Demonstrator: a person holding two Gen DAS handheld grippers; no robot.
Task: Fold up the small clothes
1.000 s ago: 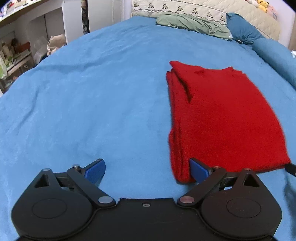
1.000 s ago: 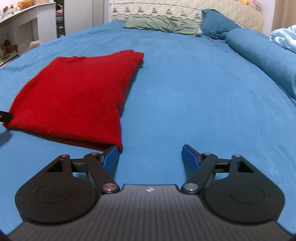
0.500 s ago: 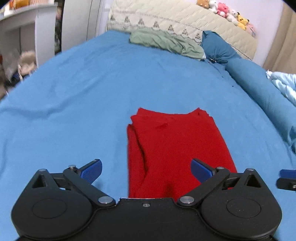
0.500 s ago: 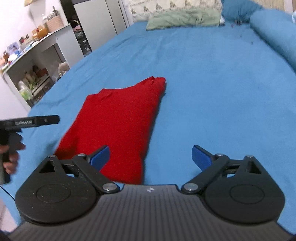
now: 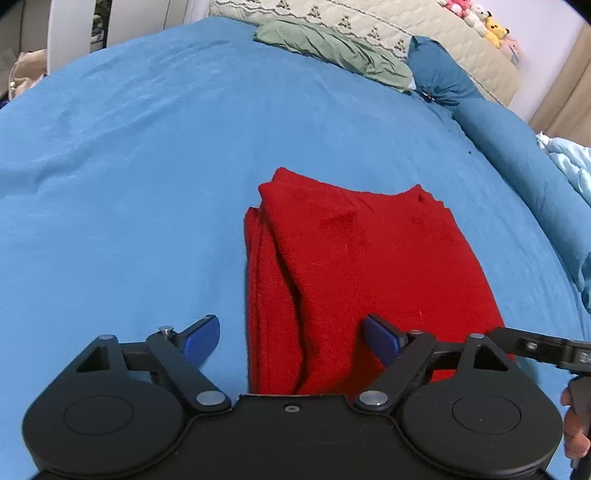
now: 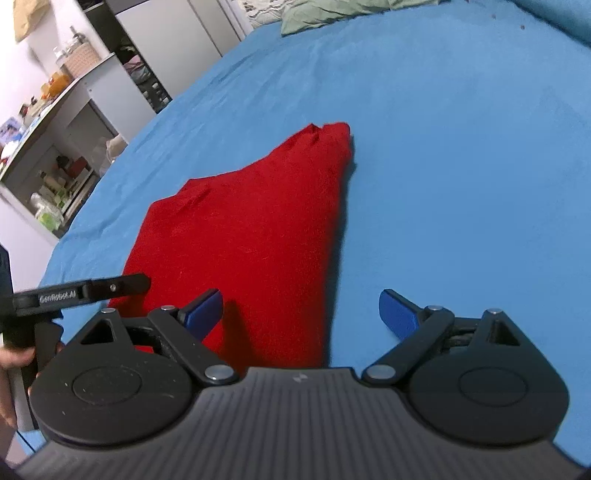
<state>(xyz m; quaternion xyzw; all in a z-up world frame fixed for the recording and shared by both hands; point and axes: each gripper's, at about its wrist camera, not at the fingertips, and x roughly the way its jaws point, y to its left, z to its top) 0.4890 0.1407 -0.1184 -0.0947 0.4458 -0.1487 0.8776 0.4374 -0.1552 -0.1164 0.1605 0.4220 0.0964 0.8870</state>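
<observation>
A red knitted garment (image 5: 362, 266) lies folded flat on the blue bed; it also shows in the right wrist view (image 6: 251, 236). My left gripper (image 5: 291, 339) is open and empty, held above the garment's near left corner. My right gripper (image 6: 303, 314) is open and empty, above the garment's near right corner. The right gripper's finger (image 5: 532, 345) shows at the right edge of the left wrist view. The left gripper's finger (image 6: 92, 290) shows at the left of the right wrist view.
A blue bedsheet (image 5: 140, 177) covers the bed. A green cloth (image 5: 332, 48) and a blue bolster (image 5: 495, 125) lie at the far end by the quilted headboard (image 5: 369, 26). Shelves (image 6: 55, 162) and a cabinet (image 6: 173, 40) stand left of the bed.
Both grippers have lifted away from the garment's near edge and tilted down over it. They were open then and are open now. The garment lies still.
</observation>
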